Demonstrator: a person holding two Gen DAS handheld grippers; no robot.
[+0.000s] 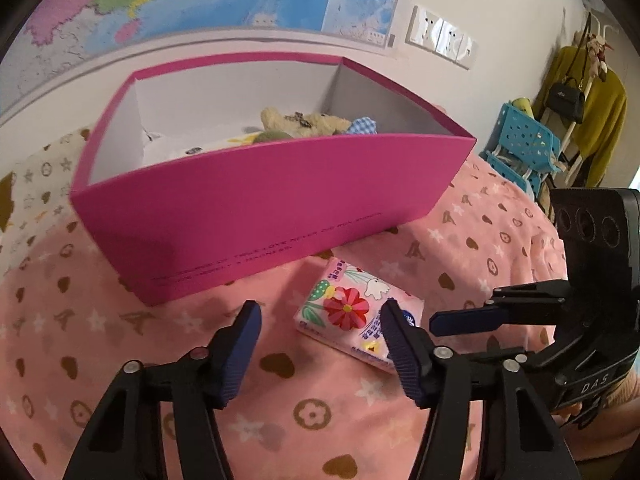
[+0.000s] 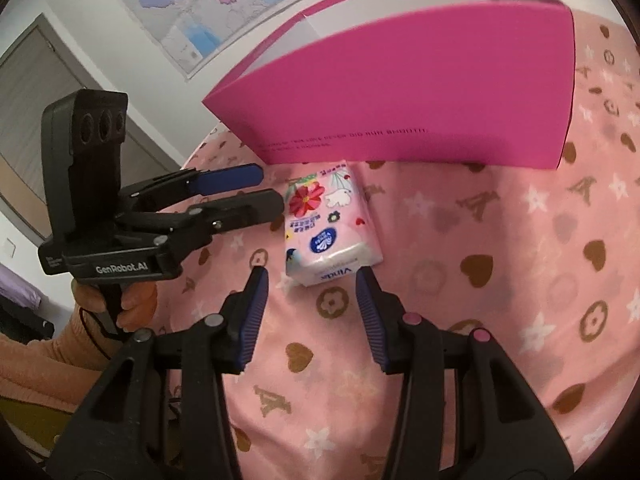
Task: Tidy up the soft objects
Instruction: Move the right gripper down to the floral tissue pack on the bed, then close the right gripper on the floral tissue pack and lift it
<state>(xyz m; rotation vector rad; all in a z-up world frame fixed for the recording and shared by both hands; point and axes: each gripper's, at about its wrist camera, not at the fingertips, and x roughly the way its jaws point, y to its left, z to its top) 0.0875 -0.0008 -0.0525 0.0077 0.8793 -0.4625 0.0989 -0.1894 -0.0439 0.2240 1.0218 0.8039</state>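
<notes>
**Tissue pack on blanket, both grippers near it, neither gripping**

Left wrist view: pink blanket (image 1: 460,240) with brown hearts and white stars covers the whole surface. On it stands a big magenta box (image 1: 256,216), open top, white inside, holding a beige plush toy (image 1: 304,120), a blue checked item and other soft bits, partly hidden by the front wall. Just in front of the box lies a pink tissue pack (image 1: 348,308), flat on the blanket, with red flower print. Left gripper (image 1: 318,346) is partly open, nothing between its fingers; its right fingertip overlaps the pack's near corner, contact unclear. Right gripper (image 1: 464,322) comes in from the right, tips near the pack's right side.

Right wrist view: right gripper (image 2: 312,304) partly open, empty, fingertips just short of the pack's near end (image 2: 332,240). Left gripper (image 2: 264,192) points at the pack's left edge. A hand (image 2: 128,300) in an orange sleeve holds it.
</notes>
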